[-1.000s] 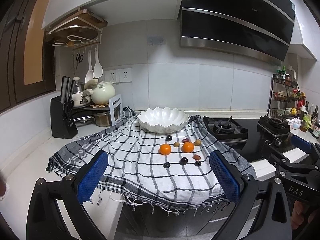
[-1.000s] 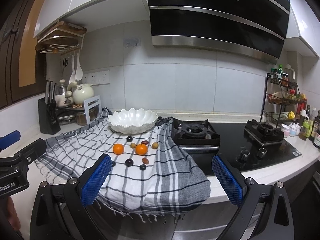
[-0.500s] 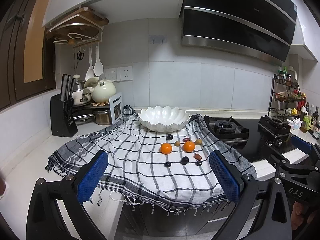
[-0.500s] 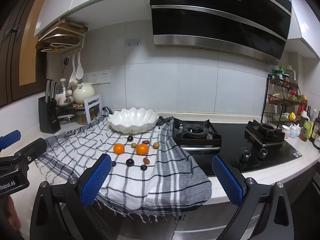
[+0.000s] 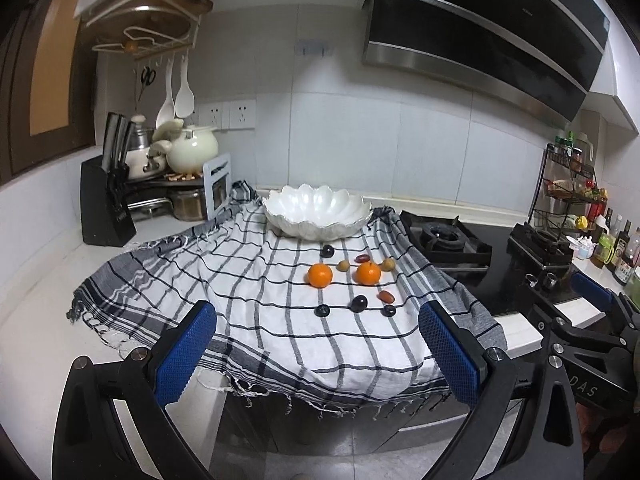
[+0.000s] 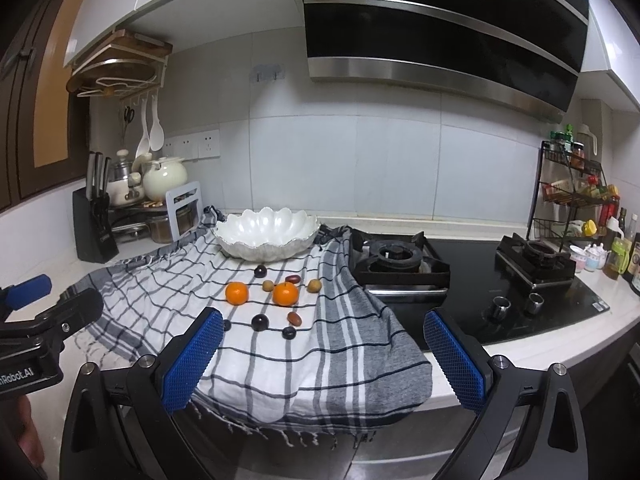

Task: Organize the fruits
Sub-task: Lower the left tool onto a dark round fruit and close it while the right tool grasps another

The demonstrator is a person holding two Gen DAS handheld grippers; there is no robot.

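The fruits lie loose on the checked cloth (image 5: pixel 240 292) that covers the surface (image 5: pixel 44 320), in front of the empty white scalloped bowl (image 5: pixel 316 216) at the back: two oranges, the left orange (image 5: pixel 320 275) and the right orange (image 5: pixel 368 273), with small brownish fruits (image 5: pixel 343 266) between and beside them, reddish date-like fruits (image 5: pixel 386 296), and dark round grapes (image 5: pixel 359 303) nearest the front edge; nothing is in the bowl yet, so the task looks barely begun; the likeliest trouble is rolling, since the grapes and oranges are round and a nudge from a finger could send them toward the cloth's overhanging front edge and off the surface; the cloth itself hangs free over the edge, so catching or dragging it could shift every fruit at once, even the bowl; the small grapes are also easy to squash or squirt out of a hard pinch; the left gripper (image 5: pixel 316 352) and the right gripper (image 6: pixel 322 350) both hover in front of the surface with jaws spread wide, holding nothing; legible writing is scant: "DAS" on the right gripper's body in the left view, "nRobot.AI" on the left gripper's body in the right view, and small lettering on the range hood (image 6: pixel 440 20) too small to read.
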